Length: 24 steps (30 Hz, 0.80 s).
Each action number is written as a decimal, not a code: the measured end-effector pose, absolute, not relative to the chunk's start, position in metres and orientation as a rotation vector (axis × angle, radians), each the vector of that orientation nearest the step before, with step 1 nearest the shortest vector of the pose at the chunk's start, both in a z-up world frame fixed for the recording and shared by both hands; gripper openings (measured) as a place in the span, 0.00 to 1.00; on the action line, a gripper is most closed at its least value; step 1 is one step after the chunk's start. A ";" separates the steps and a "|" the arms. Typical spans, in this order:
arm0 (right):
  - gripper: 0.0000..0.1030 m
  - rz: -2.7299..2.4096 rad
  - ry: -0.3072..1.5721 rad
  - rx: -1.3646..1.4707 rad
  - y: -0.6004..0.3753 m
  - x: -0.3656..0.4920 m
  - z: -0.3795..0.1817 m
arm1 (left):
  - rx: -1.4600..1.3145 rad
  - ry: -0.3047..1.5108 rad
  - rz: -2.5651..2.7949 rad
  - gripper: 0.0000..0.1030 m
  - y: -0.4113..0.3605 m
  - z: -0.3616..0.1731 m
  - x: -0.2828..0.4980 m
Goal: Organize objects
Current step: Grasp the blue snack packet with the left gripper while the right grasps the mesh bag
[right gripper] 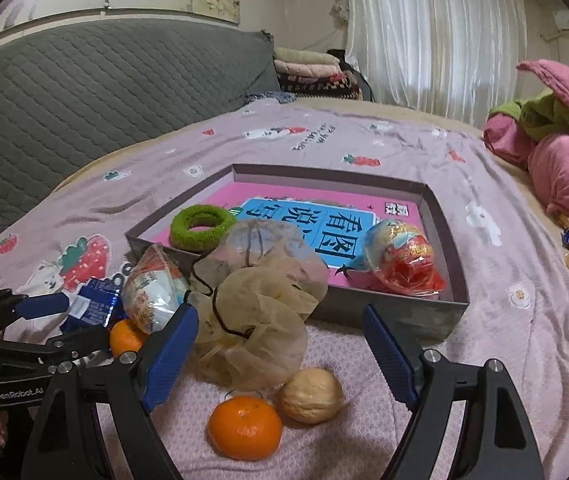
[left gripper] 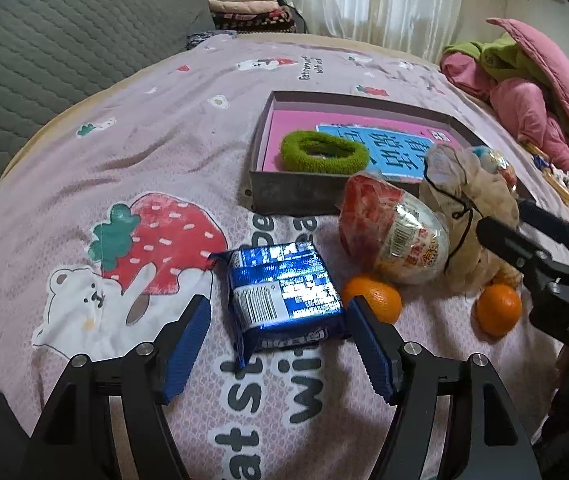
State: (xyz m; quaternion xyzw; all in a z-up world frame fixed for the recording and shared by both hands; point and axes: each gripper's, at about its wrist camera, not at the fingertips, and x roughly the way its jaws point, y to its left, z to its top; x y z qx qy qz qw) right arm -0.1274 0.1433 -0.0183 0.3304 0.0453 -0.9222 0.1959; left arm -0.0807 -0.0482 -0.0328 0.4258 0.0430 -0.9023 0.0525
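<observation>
The left tongs (left gripper: 278, 344) are wide open around the blue snack pack (left gripper: 280, 292), not squeezing it. The pack lies flat on the bed cover (left gripper: 124, 152), low in the middle of the left view. It looks light, crinkly and slippery, so pinch its long sides gently. The right tongs (right gripper: 280, 350) are wide open too, holding nothing, just above an orange (right gripper: 245, 426) and a walnut (right gripper: 311, 394). The box (left gripper: 304, 194) sits further back.

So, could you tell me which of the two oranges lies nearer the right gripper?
The orange beside the walnut, in front of the open right gripper. The other orange sits further left, partly hidden by the snack bag.
</observation>
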 end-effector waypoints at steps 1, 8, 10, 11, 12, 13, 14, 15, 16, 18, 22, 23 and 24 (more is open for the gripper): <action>0.81 -2.586 0.123 0.930 0.143 -0.129 -0.019 | 1.291 0.137 -2.741 0.71 -0.048 -0.033 -0.082; 0.55 -2.563 0.131 0.952 0.137 -0.134 -0.027 | 1.277 0.224 -2.710 0.71 -0.057 -0.033 -0.098; 0.49 -2.556 0.143 0.946 0.135 -0.133 -0.028 | 1.272 0.237 -2.703 0.71 -0.059 -0.034 -0.102; 0.45 -2.554 0.147 0.943 0.134 -0.133 -0.027 | 1.271 0.240 -2.703 0.71 -0.060 -0.035 -0.103; 0.41 -2.555 0.154 0.941 0.133 -0.132 -0.027 | 1.269 0.240 -2.698 0.71 -0.061 -0.035 -0.105; 0.40 -2.552 0.162 0.937 0.133 -0.132 -0.027 | 1.273 0.254 -2.694 0.71 -0.062 -0.036 -0.106; 0.37 -2.551 0.167 0.935 0.132 -0.132 -0.027 | 1.275 0.272 -2.690 0.71 -0.064 -0.037 -0.108; 0.34 -2.550 0.170 0.933 0.131 -0.132 -0.027 | 1.280 0.282 -2.683 0.72 -0.065 -0.037 -0.109; 0.33 -2.548 0.172 0.932 0.131 -0.132 -0.027 | 1.284 0.292 -2.676 0.72 -0.066 -0.038 -0.110; 0.32 -2.548 0.184 0.932 0.130 -0.132 -0.028 | 1.296 0.312 -2.660 0.72 -0.066 -0.039 -0.112; 0.32 -2.543 0.216 0.934 0.125 -0.134 -0.031 | 1.329 0.359 -2.607 0.72 -0.069 -0.042 -0.120; 0.32 -2.545 0.223 0.933 0.123 -0.134 -0.032 | 1.336 0.350 -2.593 0.72 -0.069 -0.043 -0.123; 0.32 -2.547 0.228 0.931 0.123 -0.134 -0.032 | 1.341 0.337 -2.584 0.72 -0.068 -0.044 -0.126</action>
